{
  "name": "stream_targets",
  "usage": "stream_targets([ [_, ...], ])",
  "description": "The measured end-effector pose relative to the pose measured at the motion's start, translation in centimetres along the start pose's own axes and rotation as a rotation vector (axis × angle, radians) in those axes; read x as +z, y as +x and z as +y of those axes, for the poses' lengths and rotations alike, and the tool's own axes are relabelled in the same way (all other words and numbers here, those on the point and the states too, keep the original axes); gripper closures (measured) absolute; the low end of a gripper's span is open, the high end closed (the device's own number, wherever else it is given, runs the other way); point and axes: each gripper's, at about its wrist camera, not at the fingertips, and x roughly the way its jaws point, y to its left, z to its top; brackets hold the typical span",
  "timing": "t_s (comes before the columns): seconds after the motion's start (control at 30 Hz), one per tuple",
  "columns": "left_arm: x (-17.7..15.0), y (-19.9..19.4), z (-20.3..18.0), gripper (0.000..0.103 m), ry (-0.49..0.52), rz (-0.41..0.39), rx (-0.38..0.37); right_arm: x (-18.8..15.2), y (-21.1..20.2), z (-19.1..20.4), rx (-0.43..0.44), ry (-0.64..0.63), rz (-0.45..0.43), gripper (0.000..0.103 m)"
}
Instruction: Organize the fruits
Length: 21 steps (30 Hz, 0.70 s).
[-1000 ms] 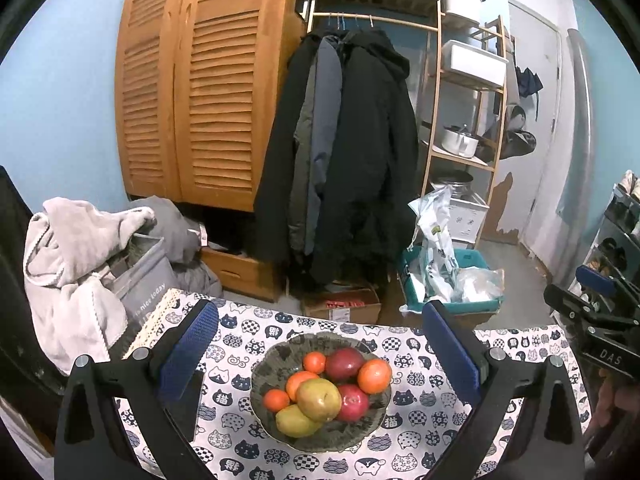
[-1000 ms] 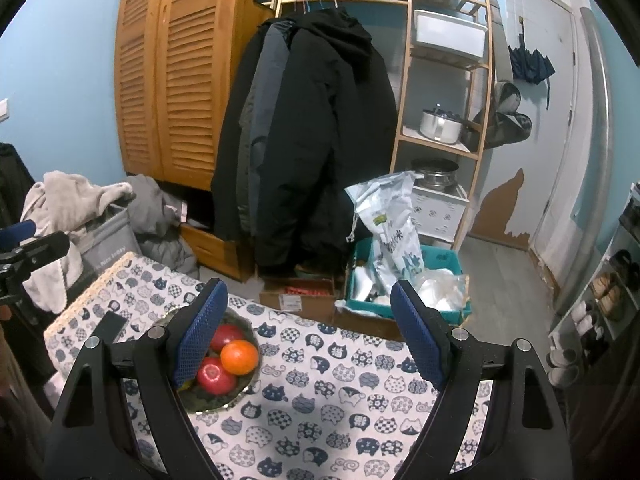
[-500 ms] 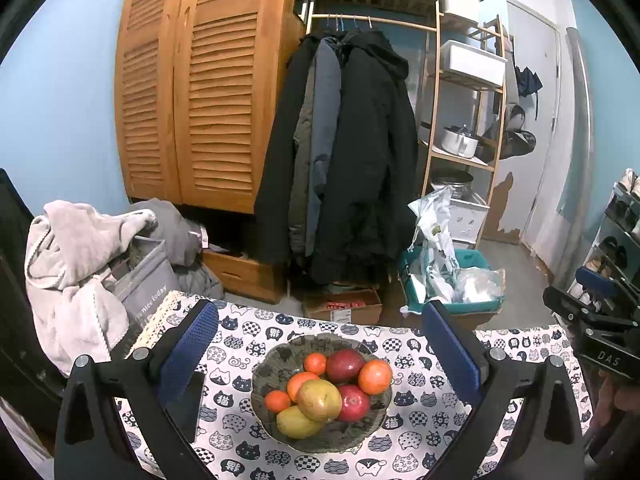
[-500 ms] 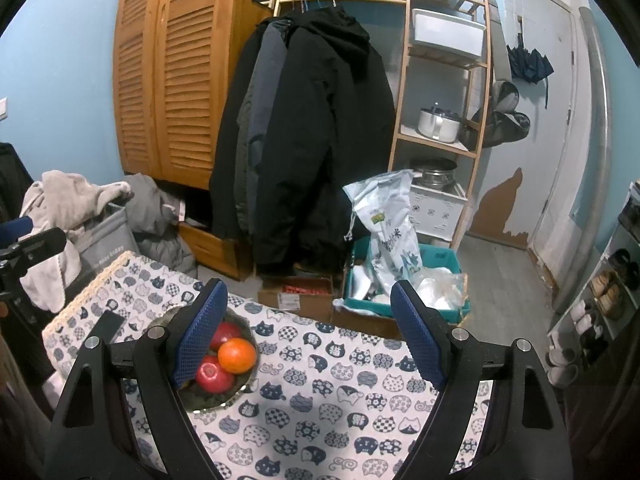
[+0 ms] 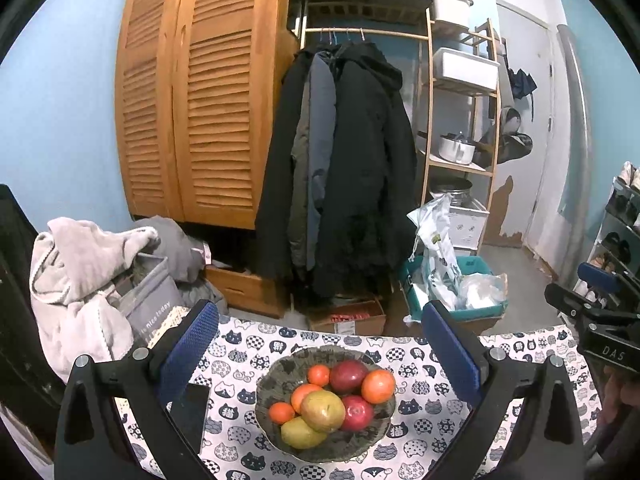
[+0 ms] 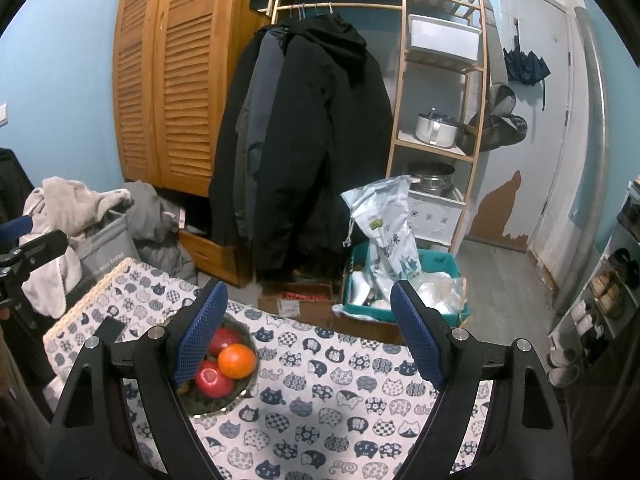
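Observation:
A dark patterned bowl (image 5: pixel 384 436) sits on the cat-print tablecloth (image 5: pixel 416 428) and holds several fruits: oranges (image 5: pixel 378 386), red apples (image 5: pixel 357 413), a yellow-green mango (image 5: pixel 322 411) and a lemon (image 5: pixel 301 433). My left gripper (image 5: pixel 320 344) is open and empty, held above the bowl with the bowl between its fingers. My right gripper (image 6: pixel 308 328) is open and empty over the cloth, to the right of the bowl (image 6: pixel 236 396); its left finger (image 6: pixel 198 340) hides part of the fruit. The right gripper also shows at the left wrist view's right edge (image 5: pixel 600 320).
A black phone-like slab (image 5: pixel 188 412) lies on the cloth left of the bowl. Beyond the table's far edge are a laundry basket with clothes (image 5: pixel 100 280), a wooden wardrobe (image 5: pixel 200 100), hanging coats (image 5: pixel 344 168), a teal crate (image 6: pixel 404 280) and shelving (image 6: pixel 440 120).
Both grippers have drifted slightly; the views shift a little. Both stay open and the fruit has not moved.

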Motion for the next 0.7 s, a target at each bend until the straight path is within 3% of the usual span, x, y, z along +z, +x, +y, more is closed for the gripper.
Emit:
stream_targets([
  [0.4,0.07,-0.84,-0.66,0.001,0.011,-0.045,-0.011,0.07,-0.07,-0.03,0.000,0.000,-0.002,0.020],
  [0.7,0.07,-0.99,-0.80,0.001,0.002,-0.035,-0.017,-0.01,-0.10,-0.09,0.000,-0.001,-0.002,0.020],
])
